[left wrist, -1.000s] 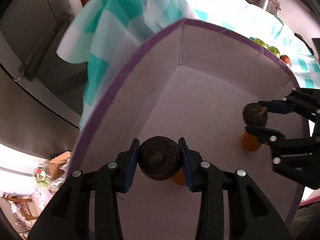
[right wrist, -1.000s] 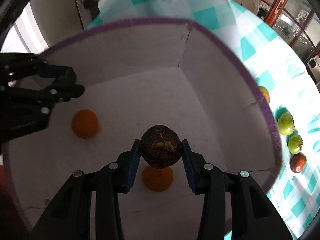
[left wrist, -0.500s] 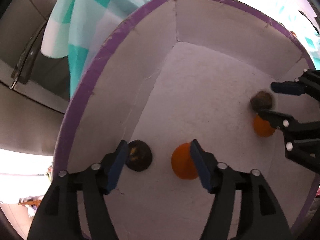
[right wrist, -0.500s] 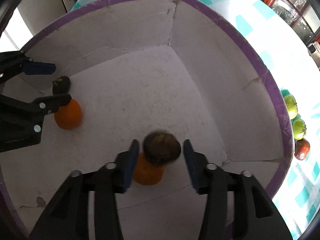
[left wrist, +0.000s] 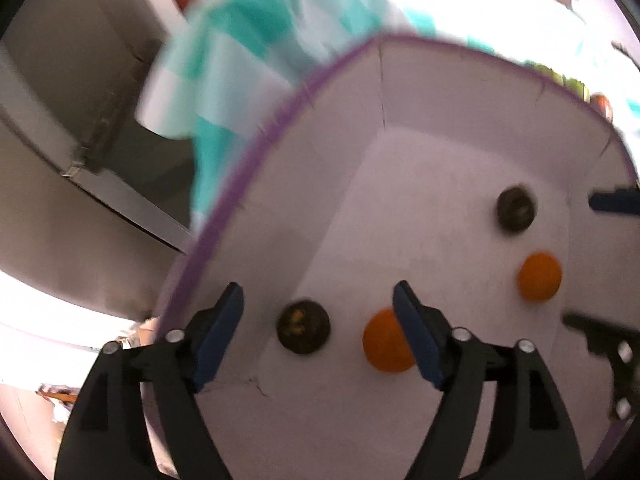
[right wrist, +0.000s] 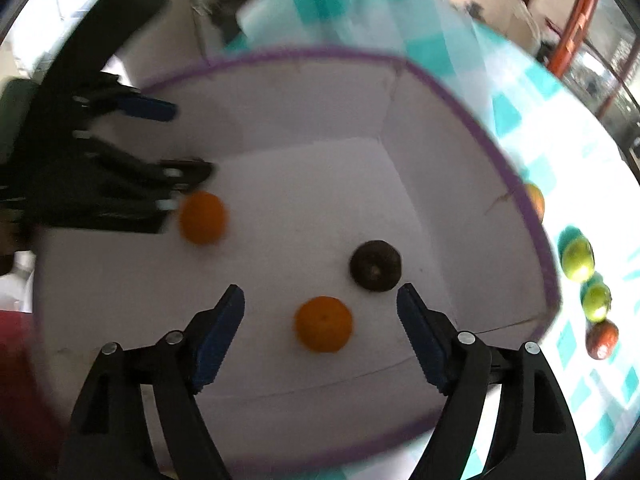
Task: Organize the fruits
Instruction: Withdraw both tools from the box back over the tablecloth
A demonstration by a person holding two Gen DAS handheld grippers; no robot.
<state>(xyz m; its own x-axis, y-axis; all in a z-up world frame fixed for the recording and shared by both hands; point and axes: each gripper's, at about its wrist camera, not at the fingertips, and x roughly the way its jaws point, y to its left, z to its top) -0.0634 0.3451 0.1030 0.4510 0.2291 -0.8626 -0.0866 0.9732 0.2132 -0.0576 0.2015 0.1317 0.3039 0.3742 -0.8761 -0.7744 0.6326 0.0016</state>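
Observation:
A white cardboard box with a purple rim (left wrist: pixel 248 148) (right wrist: pixel 516 184) holds two dark brown fruits and two oranges. In the left wrist view, one dark fruit (left wrist: pixel 304 332) and an orange (left wrist: pixel 386 342) lie below my open, empty left gripper (left wrist: pixel 318 328). The other dark fruit (left wrist: pixel 516 210) and orange (left wrist: pixel 539 277) lie near my right gripper (left wrist: pixel 600 260). In the right wrist view, my right gripper (right wrist: pixel 320 328) is open and empty above an orange (right wrist: pixel 323 323) and a dark fruit (right wrist: pixel 375 265). My left gripper (right wrist: pixel 184 140) hovers beside the far orange (right wrist: pixel 202 218).
On the teal-checked tablecloth (right wrist: pixel 532 96) to the right of the box lie two green fruits (right wrist: pixel 578 256) (right wrist: pixel 596 302), a red-brown fruit (right wrist: pixel 602 338) and an orange fruit (right wrist: pixel 536 200) behind the box wall. A grey cabinet (left wrist: pixel 60 128) stands to the left of the table.
Both grippers opened and let go of their dark fruits, which now lie on the box floor. Both grippers have since lifted and pulled back a little.

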